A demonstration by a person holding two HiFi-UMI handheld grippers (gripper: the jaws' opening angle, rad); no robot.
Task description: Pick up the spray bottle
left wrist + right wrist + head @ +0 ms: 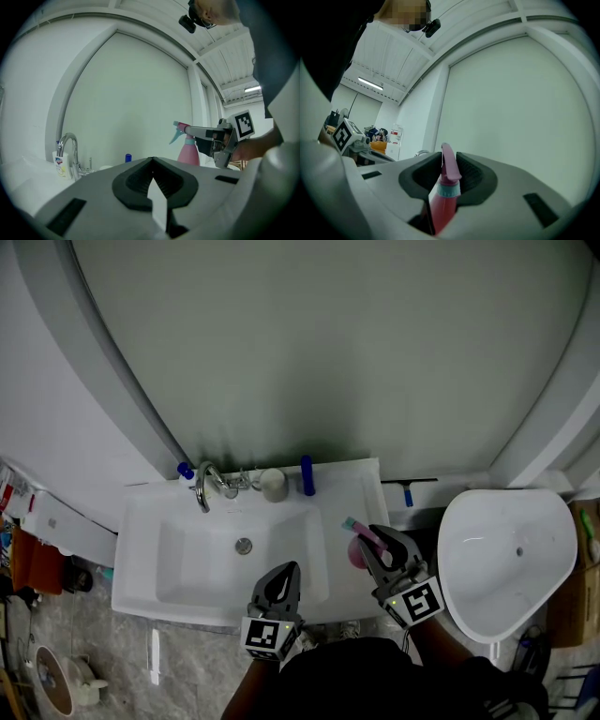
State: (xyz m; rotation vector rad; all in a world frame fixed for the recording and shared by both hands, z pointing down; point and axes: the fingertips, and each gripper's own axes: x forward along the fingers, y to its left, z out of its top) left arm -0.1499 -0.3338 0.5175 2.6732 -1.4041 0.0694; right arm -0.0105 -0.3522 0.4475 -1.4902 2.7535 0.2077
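Note:
The pink spray bottle (pixel 356 553) with a teal trigger is held above the right end of the white sink (pixel 141 563). My right gripper (pixel 370 542) is shut on its neck just under the pink head. In the right gripper view the bottle (pixel 446 192) stands upright between the dark pads (pixel 474 177) of the right gripper (pixel 449 157). My left gripper (pixel 281 581) hovers over the sink's front edge with its jaws together and nothing in them. The left gripper view shows the left gripper (pixel 152 160) with its tips meeting, and beyond them the bottle (pixel 189 151) held by the right gripper (pixel 196 133).
A chrome faucet (pixel 206 487) stands at the sink's back, with a white blue-capped bottle (pixel 187 473), a white cup (pixel 273 484) and a blue bottle (pixel 307 475) alongside it. A white toilet bowl (pixel 506 554) is to the right. A curved pale wall rises behind.

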